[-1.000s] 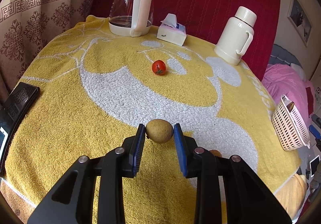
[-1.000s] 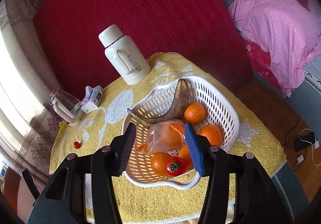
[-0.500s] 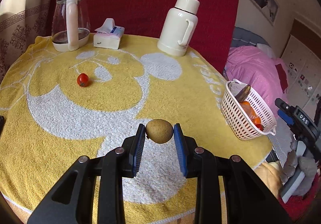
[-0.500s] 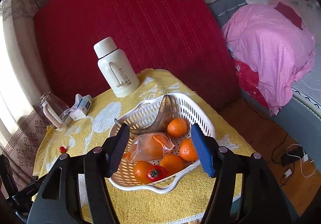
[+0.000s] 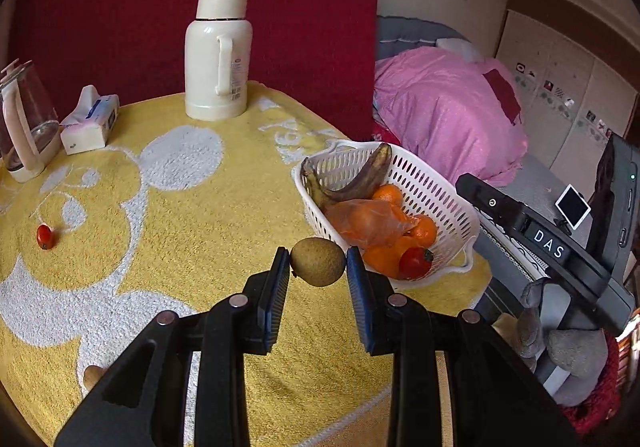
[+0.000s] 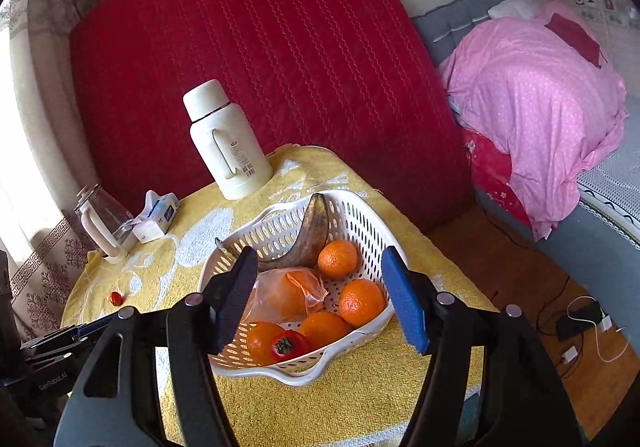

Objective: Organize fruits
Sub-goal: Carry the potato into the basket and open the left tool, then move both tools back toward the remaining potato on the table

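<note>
My left gripper [image 5: 318, 267] is shut on a brown-green kiwi [image 5: 318, 262] and holds it above the yellow towel, just left of the white basket [image 5: 436, 191]. The basket [image 6: 360, 215] holds a dark banana [image 6: 310, 231], several oranges [image 6: 362, 303], a bagged orange [image 6: 286, 295] and a red tomato [image 6: 286, 345]. My right gripper [image 6: 320, 299] is open and empty, above the basket. A small red tomato [image 5: 45, 236] lies on the towel at the left, also in the right wrist view [image 6: 116, 298].
A white thermos [image 5: 218, 55], a tissue box [image 5: 90, 123] and a glass kettle [image 5: 24, 123] stand along the back of the table. The table edge is just right of the basket. A pink-covered bed [image 6: 536, 95] lies beyond.
My left gripper has swung right with the kiwi, bringing it close to the basket. My right gripper has opened wider and drawn back a little above the basket.
</note>
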A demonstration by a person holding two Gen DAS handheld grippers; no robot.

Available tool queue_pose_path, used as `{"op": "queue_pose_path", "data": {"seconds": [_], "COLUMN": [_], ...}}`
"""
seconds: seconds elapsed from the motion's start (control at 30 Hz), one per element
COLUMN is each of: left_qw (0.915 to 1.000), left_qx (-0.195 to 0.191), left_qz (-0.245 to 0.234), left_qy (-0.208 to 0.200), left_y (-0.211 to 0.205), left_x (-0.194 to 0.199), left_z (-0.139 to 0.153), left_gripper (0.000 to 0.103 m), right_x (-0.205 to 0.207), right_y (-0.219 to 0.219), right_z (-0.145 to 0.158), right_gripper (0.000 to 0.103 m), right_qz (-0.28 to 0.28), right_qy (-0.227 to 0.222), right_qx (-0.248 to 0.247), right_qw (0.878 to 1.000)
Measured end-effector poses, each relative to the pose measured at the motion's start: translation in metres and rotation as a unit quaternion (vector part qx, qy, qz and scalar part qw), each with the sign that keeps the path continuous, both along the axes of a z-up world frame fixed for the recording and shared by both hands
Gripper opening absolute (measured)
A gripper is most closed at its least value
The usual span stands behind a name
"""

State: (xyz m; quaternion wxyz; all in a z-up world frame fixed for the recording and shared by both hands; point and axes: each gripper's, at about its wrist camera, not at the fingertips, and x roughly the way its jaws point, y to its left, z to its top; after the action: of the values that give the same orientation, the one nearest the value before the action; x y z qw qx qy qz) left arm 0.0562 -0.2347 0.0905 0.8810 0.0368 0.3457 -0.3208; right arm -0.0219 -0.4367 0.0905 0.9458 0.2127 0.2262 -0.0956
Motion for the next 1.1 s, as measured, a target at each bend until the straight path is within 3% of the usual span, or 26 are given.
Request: {"op": "queue_pose_path", "data": {"seconds": [0.33, 0.4, 0.43, 0.67, 0.83, 1.03, 1.1], "left_qw": [0.9991, 0.9995, 0.9997, 0.9999, 0.9996, 0.9991, 0.9990], "left_qx": [0.019, 0.011, 0.006, 0.003, 0.007, 0.017, 0.019], "left_qz": [-0.037, -0.029, -0.022, 0.013, 0.027, 0.038, 0.041], "left_qy": [-0.006, 0.001, 0.002, 0.009, 0.006, 0.007, 0.003], "left_y": [-0.048, -0.046, -0.043, -0.022, -0.012, -0.004, -0.001], "left_x": [0.010, 0.015, 0.018, 0.031, 0.029, 0.024, 0.023], "left_z": [-0.008, -0.010, -0.010, -0.012, -0.013, -0.017, -0.017], "left_gripper": [0.032, 0.054, 0.056, 0.056, 0.067, 0.071, 0.078], "right_x": [-0.004, -0.003, -0.003, -0.004, -0.004, -0.004, -0.005], "right_y": [-0.005, -0.004, -0.004, -0.006, -0.005, -0.003, -0.001], "right_z": [-0.002, -0.003, -0.003, -0.004, -0.005, -0.006, -0.005], "right_gripper": [0.066, 0.067, 0.067, 0.067, 0.068, 0.073, 0.073], "right_qz": [0.002, 0.004, 0.004, -0.001, -0.002, -0.003, -0.002], "right_qy": [-0.005, -0.004, -0.004, -0.003, -0.003, -0.005, -0.005], "right_qx": [0.007, 0.007, 0.007, 0.010, 0.009, 0.007, 0.005], "right_qw": [1.000, 1.000, 1.000, 1.000, 1.000, 1.000, 1.000]}}
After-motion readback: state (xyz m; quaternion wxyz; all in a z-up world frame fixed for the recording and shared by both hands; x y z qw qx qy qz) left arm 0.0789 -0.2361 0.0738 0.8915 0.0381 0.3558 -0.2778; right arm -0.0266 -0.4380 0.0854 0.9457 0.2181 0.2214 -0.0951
